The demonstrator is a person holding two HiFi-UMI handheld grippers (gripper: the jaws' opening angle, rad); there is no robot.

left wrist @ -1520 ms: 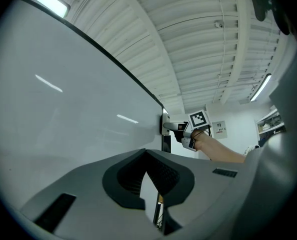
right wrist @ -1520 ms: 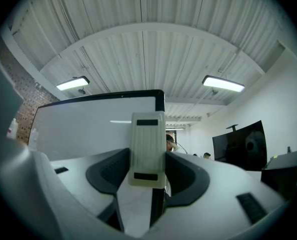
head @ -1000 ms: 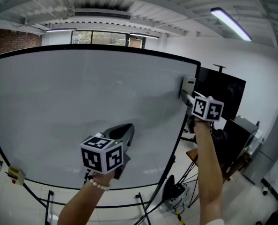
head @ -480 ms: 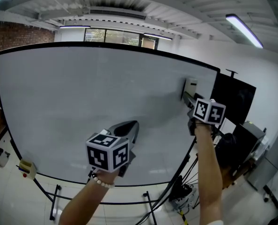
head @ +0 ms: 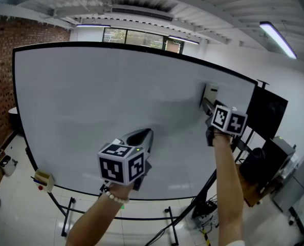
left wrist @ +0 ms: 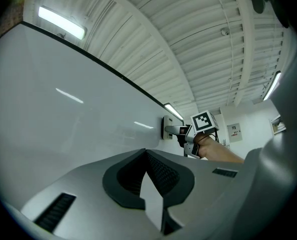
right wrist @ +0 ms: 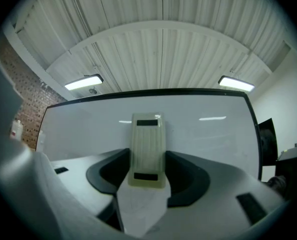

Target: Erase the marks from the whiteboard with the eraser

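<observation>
A large whiteboard (head: pixel 90 101) on a wheeled stand fills the head view; I see no marks on it. My right gripper (head: pixel 208 105) is shut on a pale ribbed eraser (head: pixel 210 93), pressed flat on the board near its upper right edge. In the right gripper view the eraser (right wrist: pixel 147 151) stands upright between the jaws against the whiteboard (right wrist: pixel 88 129). My left gripper (head: pixel 140 137) hangs lower, close to the board's middle, shut with nothing in it. The left gripper view looks along the whiteboard (left wrist: pixel 63 119) to the eraser (left wrist: pixel 167 128) and the right gripper (left wrist: pixel 181 130).
A black screen (head: pixel 268 114) stands past the board's right edge, with dark equipment (head: pixel 254 173) below it. Stand legs and cables (head: pixel 193 214) lie on the floor. A small tray (head: pixel 42 178) hangs at the board's lower left corner. A brick wall (head: pixel 1 86) is at left.
The head view has swung, so the board sits further right and the brick wall shows more. Both grippers hold nearly the same places on the board; the eraser stays pressed near the right edge.
</observation>
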